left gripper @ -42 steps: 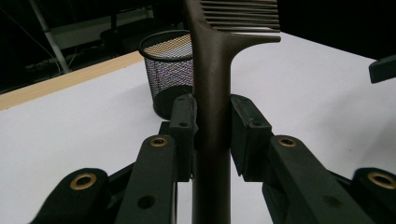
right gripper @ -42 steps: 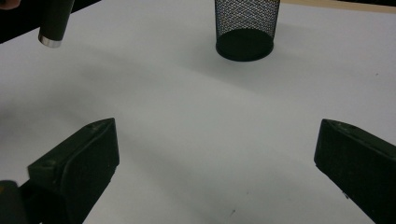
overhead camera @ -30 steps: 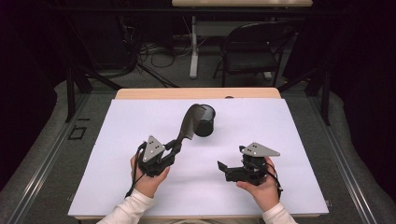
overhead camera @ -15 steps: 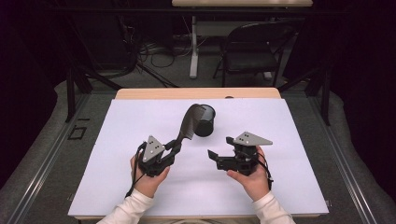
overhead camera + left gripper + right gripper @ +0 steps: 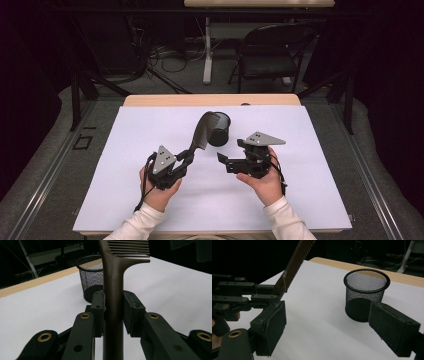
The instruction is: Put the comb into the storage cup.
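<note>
My left hand-held gripper (image 5: 186,159) is clamped on the handle of a brown comb (image 5: 201,135), both pads pressed against the handle's flat sides in the left gripper view (the handle runs straight up between them (image 5: 113,302)). From that grip the comb slants up and away from me, and its toothed end leans over toward the black mesh cup (image 5: 219,129), reaching just beside the cup's rim on my left of it. The cup stands upright on the white counter (image 5: 310,150), beyond the grip and a little to the right of it.

My right hand-held gripper (image 5: 223,161) sits on the near right side of the cup, apart from it and pointing left toward the comb's handle. Its jaws stand wide apart with nothing between them, having just been closing a little. In the right gripper view the cup (image 5: 366,293) shows between its two pads, farther off, with the comb's teeth (image 5: 295,261) to the left of the cup.
</note>
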`<state>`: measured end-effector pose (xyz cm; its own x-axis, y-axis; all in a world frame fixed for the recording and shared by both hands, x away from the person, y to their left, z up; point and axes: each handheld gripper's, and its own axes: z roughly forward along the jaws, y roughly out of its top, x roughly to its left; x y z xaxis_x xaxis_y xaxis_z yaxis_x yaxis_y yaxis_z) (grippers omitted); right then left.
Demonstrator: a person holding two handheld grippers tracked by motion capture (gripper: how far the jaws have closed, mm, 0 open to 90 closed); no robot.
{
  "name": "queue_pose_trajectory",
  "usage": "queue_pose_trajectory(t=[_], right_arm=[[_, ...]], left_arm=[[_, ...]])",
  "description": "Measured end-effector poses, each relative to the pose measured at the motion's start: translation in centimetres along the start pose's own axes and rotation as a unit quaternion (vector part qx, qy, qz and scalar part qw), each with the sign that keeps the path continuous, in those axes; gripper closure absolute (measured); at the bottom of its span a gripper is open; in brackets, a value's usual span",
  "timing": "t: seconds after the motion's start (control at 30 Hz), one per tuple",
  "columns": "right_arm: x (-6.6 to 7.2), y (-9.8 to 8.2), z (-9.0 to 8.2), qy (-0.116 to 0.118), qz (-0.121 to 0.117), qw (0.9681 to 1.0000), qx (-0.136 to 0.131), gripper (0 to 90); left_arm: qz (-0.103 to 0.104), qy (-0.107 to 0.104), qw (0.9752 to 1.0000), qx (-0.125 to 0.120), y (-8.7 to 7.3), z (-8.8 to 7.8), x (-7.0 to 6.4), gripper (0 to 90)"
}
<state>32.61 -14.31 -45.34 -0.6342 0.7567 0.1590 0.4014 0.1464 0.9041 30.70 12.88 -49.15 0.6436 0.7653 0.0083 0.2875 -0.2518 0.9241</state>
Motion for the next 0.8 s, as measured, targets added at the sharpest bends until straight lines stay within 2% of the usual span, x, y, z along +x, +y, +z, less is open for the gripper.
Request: queue_pose_trajectory(t=[0.13, 0.23, 0.37, 0.57, 0.8], right_arm=[[0.0, 0.8, 0.2, 0.000, -0.001, 1.0000, 0.004, 15.2], [0.1, 1.4, 0.2, -0.014, -0.003, 0.9999, -0.007, 19.8], [0.2, 2.0, 0.3, -0.015, -0.003, 0.9999, -0.008, 20.0], [0.1, 1.9, 0.1, -0.010, 0.003, 0.9997, -0.023, 20.3], [-0.3, 1.4, 0.0, -0.001, 0.012, 0.9997, -0.023, 28.3]], left_arm=[[-0.002, 0.000, 1.0000, 0.000, 0.0, 0.0, 0.0, 72.5], [-0.002, 0.000, 1.0000, 0.001, 0.0, 0.0, 0.0, 72.5], [-0.002, -0.001, 1.0000, -0.001, -0.1, 0.0, 0.0, 72.5], [-0.001, -0.001, 1.0000, 0.000, -0.1, 0.0, 0.1, 72.5], [0.003, -0.001, 1.0000, 0.001, -0.2, 0.0, 0.0, 72.5]])
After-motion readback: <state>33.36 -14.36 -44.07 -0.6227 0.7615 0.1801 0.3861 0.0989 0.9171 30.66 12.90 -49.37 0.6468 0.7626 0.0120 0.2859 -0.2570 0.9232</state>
